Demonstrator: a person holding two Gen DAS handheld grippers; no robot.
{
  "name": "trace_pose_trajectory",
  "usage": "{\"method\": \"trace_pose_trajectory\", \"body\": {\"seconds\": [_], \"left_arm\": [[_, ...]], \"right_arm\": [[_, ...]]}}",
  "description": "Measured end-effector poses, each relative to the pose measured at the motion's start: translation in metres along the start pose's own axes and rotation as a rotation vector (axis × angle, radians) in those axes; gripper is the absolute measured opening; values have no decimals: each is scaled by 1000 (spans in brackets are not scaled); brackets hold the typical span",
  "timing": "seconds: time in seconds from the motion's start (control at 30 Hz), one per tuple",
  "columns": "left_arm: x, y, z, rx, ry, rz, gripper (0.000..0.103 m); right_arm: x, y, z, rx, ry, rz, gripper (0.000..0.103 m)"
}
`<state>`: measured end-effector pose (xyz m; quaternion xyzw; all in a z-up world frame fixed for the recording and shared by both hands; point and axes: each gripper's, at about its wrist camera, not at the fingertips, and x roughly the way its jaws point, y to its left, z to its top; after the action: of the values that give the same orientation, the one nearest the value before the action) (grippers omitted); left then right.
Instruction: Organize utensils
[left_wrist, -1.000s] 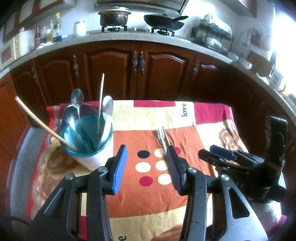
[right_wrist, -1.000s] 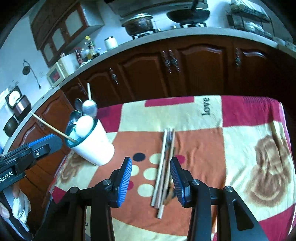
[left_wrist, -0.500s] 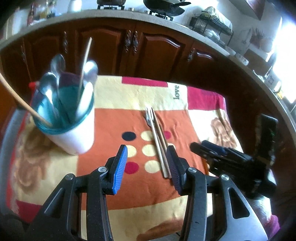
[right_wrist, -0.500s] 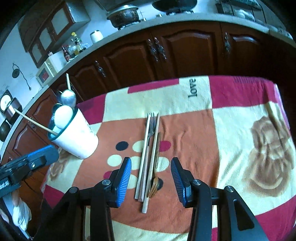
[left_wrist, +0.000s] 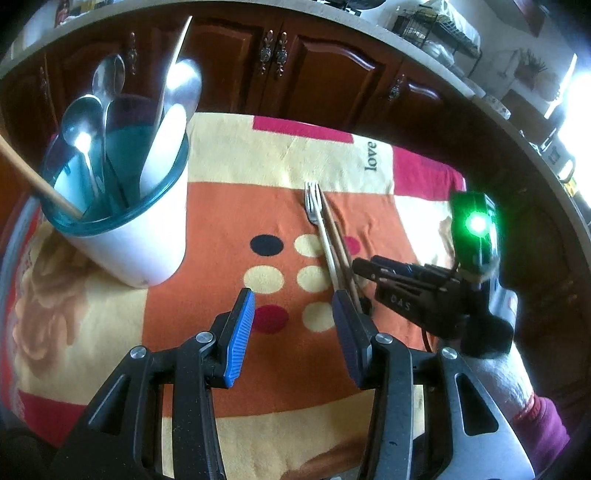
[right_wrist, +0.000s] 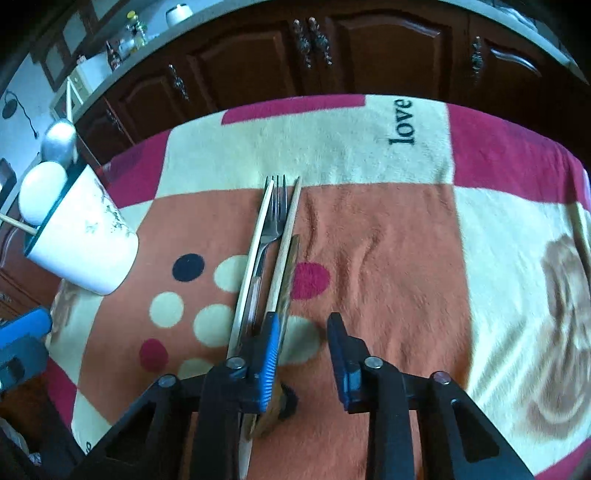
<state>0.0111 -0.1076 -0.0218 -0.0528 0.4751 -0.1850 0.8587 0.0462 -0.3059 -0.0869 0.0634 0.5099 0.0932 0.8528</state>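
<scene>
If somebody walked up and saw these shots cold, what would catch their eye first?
Probably the white utensil cup at the blanket's left, bristling with spoons. Next, the fork and chopsticks lying bundled mid-blanket, with the right gripper open just beside their near ends. The left gripper hovers open nearby.

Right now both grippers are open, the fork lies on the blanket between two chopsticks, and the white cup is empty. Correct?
Not quite: the cup is not empty. The left wrist view shows spoons and a wooden stick standing in it. The rest holds: the left gripper and right gripper are open, and the fork lies on the blanket between two chopsticks.
</scene>
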Motion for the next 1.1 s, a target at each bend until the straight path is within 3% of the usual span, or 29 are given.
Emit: {"method": "trace_pose_trajectory", "body": {"seconds": [0.23, 0.37, 0.5, 0.77, 0.83, 1.0, 1.1], "left_arm": [[12, 3, 4, -17, 18, 6, 43], [18, -2, 5, -10, 30, -6, 43], [28, -5, 10, -14, 34, -13, 43], [77, -17, 38, -73, 62, -38, 43], [89, -21, 45, -81, 63, -36, 43], [117, -29, 62, -95, 64, -13, 42], [132, -31, 69, -103, 72, 6, 35]], "right_arm": [[7, 12, 7, -74, 21, -14, 18], [7, 10, 6, -147, 38, -113, 16], [-12, -24, 2, -81, -1, -203, 16], [-36, -69, -10, 75, -54, 28, 20], [-36, -71, -11, 82, -55, 52, 33], [-29, -66, -8, 67, -60, 82, 33], [-25, -67, -4, 56, -58, 94, 33]]}}
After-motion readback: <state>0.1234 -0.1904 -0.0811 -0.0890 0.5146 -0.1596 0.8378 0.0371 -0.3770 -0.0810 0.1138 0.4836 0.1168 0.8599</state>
